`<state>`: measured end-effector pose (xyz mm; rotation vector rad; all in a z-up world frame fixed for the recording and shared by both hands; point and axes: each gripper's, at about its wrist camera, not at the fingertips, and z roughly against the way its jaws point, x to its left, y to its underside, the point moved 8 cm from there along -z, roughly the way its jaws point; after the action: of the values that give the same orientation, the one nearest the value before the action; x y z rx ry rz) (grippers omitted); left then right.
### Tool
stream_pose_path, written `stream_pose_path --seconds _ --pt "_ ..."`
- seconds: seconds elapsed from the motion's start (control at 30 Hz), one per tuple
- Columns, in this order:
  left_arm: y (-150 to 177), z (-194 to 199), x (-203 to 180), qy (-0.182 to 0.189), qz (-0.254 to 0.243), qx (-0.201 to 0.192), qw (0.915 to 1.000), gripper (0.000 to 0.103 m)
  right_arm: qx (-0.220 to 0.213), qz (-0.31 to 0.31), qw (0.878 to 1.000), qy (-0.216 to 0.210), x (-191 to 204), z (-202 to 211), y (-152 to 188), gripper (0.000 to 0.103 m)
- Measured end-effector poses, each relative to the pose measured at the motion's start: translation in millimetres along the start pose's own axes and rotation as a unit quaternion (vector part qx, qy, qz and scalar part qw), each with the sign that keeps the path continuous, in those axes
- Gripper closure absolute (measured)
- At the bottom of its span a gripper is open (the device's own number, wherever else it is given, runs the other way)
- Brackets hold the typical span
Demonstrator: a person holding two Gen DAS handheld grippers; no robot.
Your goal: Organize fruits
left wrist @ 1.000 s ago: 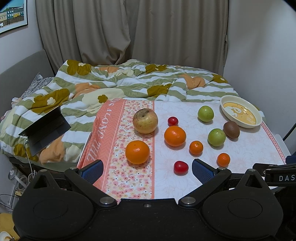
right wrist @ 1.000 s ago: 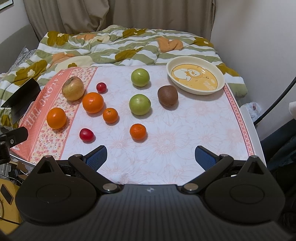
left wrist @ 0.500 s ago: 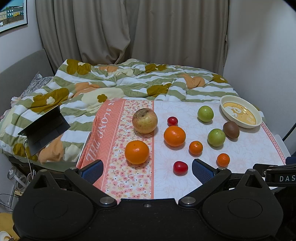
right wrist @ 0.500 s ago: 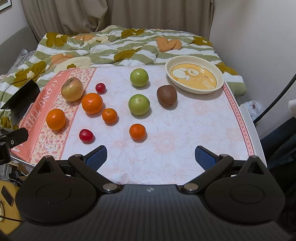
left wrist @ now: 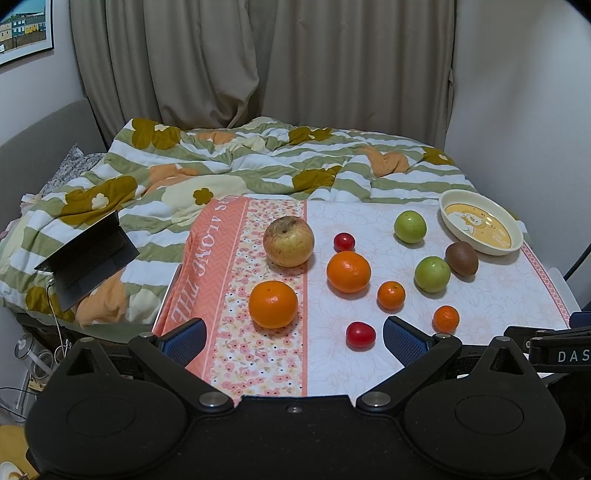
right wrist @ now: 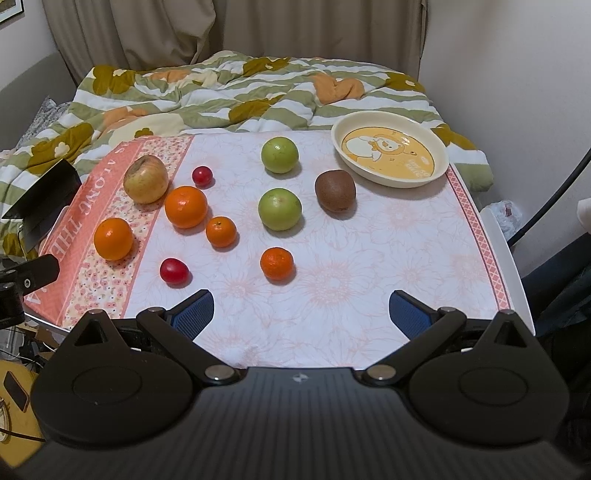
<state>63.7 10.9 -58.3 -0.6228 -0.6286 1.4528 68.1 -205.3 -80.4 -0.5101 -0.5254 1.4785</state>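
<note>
We see grey-beige curtains [left wrist: 266, 66] hanging closed behind a bed covered by a striped, flowered quilt [left wrist: 229, 166]. White walls [left wrist: 517, 92] flank it, and a framed picture [left wrist: 22, 29] hangs at the upper left.

**Both grippers wide, empty**

My left gripper [left wrist: 293, 338] hangs level with its jaws spread wide, nothing between the blue pads [left wrist: 183, 339]. My right gripper [right wrist: 300, 312] sits the same: jaws apart, holding nothing.

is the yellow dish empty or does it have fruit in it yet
Empty. The dish shows only its printed cartoon; all the fruit, including the nearby kiwi, lies on the cloth.
</note>
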Motion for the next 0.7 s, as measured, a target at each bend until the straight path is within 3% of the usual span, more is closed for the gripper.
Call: stream_pose_path --seconds 0.7 --pt "-5.3 -2.4 -1.9 0.006 -0.005 -0.001 1.0000 0.000 -0.003 -0.002 1.000 0.000 3.6 1.8 -2.3 0.000"
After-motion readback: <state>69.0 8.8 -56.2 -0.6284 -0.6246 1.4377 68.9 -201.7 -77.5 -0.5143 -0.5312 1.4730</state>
